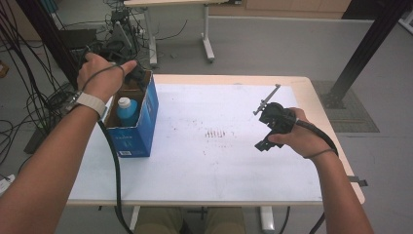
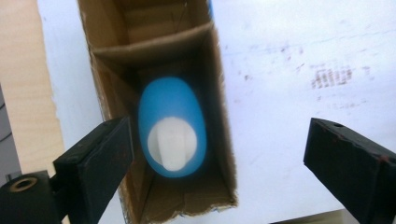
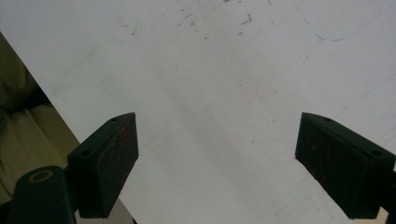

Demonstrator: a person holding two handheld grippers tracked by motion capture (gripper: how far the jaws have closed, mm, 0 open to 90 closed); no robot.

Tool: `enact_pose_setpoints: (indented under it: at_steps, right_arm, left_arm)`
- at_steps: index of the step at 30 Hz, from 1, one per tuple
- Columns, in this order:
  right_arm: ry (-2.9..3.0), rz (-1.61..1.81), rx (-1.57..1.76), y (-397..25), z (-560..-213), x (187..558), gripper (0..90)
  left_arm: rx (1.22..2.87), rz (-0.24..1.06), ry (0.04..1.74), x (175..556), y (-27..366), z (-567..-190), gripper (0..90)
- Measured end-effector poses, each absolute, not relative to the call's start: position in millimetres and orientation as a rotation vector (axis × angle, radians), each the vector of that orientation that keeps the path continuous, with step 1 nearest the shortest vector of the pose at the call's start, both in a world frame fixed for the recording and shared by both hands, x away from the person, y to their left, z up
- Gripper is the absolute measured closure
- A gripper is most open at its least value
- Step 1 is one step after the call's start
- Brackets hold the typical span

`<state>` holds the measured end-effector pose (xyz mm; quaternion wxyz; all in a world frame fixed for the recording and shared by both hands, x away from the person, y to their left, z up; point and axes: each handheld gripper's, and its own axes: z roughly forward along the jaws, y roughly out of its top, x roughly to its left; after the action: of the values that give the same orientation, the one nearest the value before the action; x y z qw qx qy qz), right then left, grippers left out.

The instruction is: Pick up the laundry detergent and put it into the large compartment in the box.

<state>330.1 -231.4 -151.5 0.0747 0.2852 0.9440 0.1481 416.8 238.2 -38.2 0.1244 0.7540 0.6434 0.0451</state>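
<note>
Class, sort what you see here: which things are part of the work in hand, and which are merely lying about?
Part of the work:
- blue bottle with a white cap, standing in the box
- open cardboard box
- left gripper, open above the bottle

Lying about:
- right gripper, open over bare white table
- cables on the floor

The bottle [image 2: 172, 133] is bright blue with a white cap [image 2: 172, 142]. The box [image 1: 146, 119] around it is blue outside with small white print, and plain brown cardboard inside. The desk [image 1: 219, 161] is white, flecked with small dark reddish marks near its middle, and edged in pale wood. Both tongs [image 2: 224, 158] are black, as are their cables. The floor is grey.
</note>
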Motion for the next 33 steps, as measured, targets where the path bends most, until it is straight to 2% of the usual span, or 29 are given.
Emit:
enact_pose_setpoints:
  at_steps: [9, 16, 28, 33]
  right_arm:
    - [2.833, 0.445, 0.87, -233.4, -151.3, 331.4, 13.0]
    - [2.828, 0.455, 0.865, -233.0, -148.9, 330.8, 13.0]
    - [2.821, 0.454, 0.879, -237.8, -148.0, 328.3, 13.0]
    - [2.821, 0.452, 0.885, -238.5, -148.7, 329.4, 13.0]
  left_arm:
    - [2.259, 0.197, 1.688, 399.8, 225.0, 8.4, 5.2]
    - [2.33, 0.188, 1.565, 398.5, 207.5, 29.2, 5.0]
    - [2.435, 0.092, 1.361, 411.2, 190.6, 28.7, 5.7]
    - [2.486, 0.102, 1.297, 415.3, 180.9, 27.5, 6.1]
